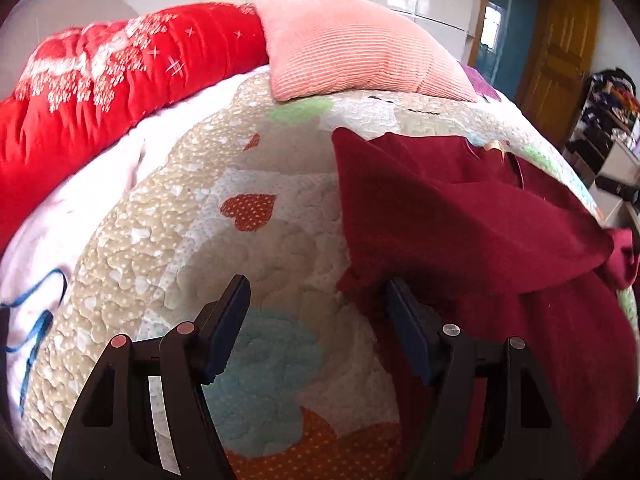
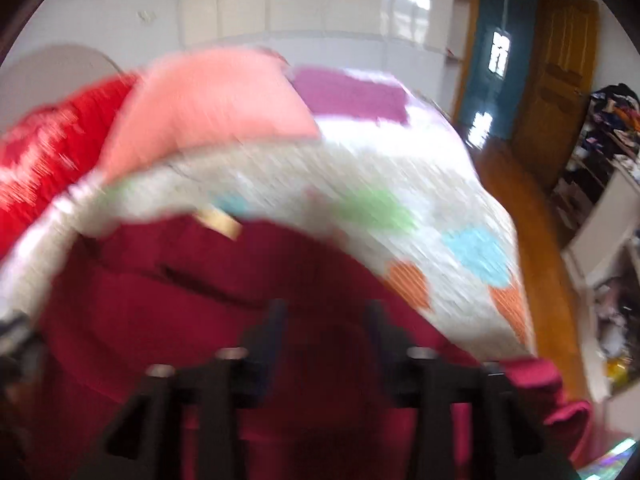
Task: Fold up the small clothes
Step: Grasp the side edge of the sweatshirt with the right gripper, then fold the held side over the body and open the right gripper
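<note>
Dark red knit garment (image 1: pixel 460 216): partly folded on the heart-patterned quilted bedspread (image 1: pixel 192 216). Left gripper (image 1: pixel 316 300): jaws wide apart, empty, at the garment's edge. Right gripper (image 2: pixel 326 312): jaws apart, empty, above the garment; view blurred.

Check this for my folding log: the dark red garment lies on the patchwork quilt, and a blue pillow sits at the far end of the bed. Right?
Not quite. The pillow is pink, not blue, as the left wrist view shows. The rest holds: the dark red garment lies on the patchwork quilt.

Blurred right gripper (image 2: pixel 324 312), fingers (image 2: pixel 274 320) apart, over maroon garment (image 2: pixel 160 280) on quilt (image 2: pixel 360 184).
</note>
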The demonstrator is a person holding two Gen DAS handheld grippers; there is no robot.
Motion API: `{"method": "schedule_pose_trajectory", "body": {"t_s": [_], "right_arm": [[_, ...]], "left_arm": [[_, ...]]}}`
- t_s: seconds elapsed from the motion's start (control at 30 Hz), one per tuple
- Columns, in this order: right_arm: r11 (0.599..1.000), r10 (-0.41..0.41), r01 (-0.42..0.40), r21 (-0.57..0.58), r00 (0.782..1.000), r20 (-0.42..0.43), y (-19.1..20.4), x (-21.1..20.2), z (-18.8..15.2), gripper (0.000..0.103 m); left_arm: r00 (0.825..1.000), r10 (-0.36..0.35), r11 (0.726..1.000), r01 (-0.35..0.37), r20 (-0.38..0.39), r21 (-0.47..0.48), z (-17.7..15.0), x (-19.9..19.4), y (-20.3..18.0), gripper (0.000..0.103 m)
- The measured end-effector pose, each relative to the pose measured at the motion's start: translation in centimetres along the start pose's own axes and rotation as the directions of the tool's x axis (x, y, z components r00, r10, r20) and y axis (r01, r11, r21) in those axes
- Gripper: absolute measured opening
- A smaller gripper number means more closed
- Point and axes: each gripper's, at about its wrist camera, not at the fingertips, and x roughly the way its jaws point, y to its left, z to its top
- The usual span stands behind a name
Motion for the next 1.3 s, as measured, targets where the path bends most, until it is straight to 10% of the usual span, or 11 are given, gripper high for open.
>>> {"method": "schedule_pose_trajectory", "body": {"t_s": [0.13, 0.3, 0.43, 0.63, 1.3], "right_arm": [[0.944, 0.257, -0.275, -0.184, 0.96, -0.113, 9.7, 4.2, 1.8, 0.07], [0.888, 0.255, -0.333, -0.317, 0.931, -0.261, 15.9, 11.9, 0.9, 0.065], [0.888, 0.221, -0.315, -0.334, 0.931, -0.29, 16.2, 14.2, 0.6, 0.004], [0.933, 0.152, -0.196, -0.301, 0.975, -0.162, 15.7, 13.5, 3.1, 0.003], [0.994, 0.105, -0.098, 0.044, 0.97, -0.217, 2.9, 4.2, -5.1, 0.024]], "left_arm": [[0.999, -0.017, 1.0, 0.016, -0.028, -0.018, -0.2, 0.6, 0.3, 0.071], [0.999, -0.037, 0.999, 0.036, -0.039, -0.037, -0.2, 0.8, 0.6, 0.072], [0.998, -0.051, 0.997, 0.048, -0.048, -0.053, -0.2, 1.0, 0.7, 0.073], [0.998, -0.048, 0.997, 0.045, -0.044, -0.062, 0.1, 1.4, 0.8, 0.073], [0.998, -0.058, 0.998, 0.058, 0.008, 0.033, 0.3, 0.9, -1.7, 0.073]]}}
